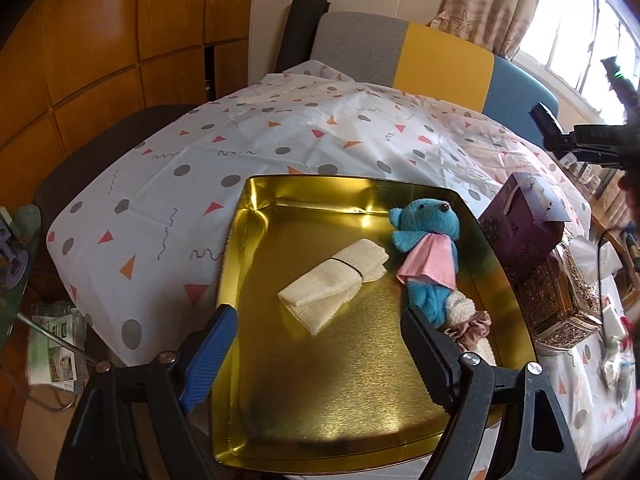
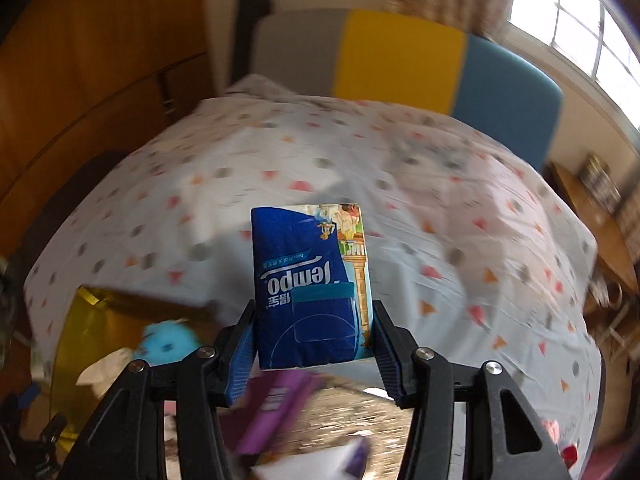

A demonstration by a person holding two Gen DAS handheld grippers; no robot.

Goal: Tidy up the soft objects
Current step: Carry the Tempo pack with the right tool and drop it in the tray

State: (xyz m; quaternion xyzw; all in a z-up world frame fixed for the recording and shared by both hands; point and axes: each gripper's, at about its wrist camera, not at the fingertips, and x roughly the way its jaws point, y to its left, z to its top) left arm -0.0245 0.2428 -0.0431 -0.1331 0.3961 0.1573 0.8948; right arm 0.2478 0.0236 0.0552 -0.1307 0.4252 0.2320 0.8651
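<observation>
A gold tin tray (image 1: pixel 304 392) lies on the patterned tablecloth. In it are a folded cream cloth (image 1: pixel 332 284), a blue teddy bear (image 1: pixel 428 252) with a pink scarf, and a brownish scrunchie (image 1: pixel 474 326) by the bear's feet. My left gripper (image 1: pixel 320 336) is open and empty, low over the tray's near half. My right gripper (image 2: pixel 314 332) is shut on a blue Tempo tissue pack (image 2: pixel 310 284), held above the table. The tray (image 2: pixel 72 340) and the bear (image 2: pixel 168 342) show blurred at the lower left of the right wrist view.
A purple box (image 1: pixel 520 220) sits on an ornate gold box (image 1: pixel 560 300) right of the tray; both show blurred below my right gripper (image 2: pixel 276 408). A grey, yellow and blue chair (image 1: pixel 424 60) stands behind the table. A black clamp arm (image 1: pixel 576 140) is at the right.
</observation>
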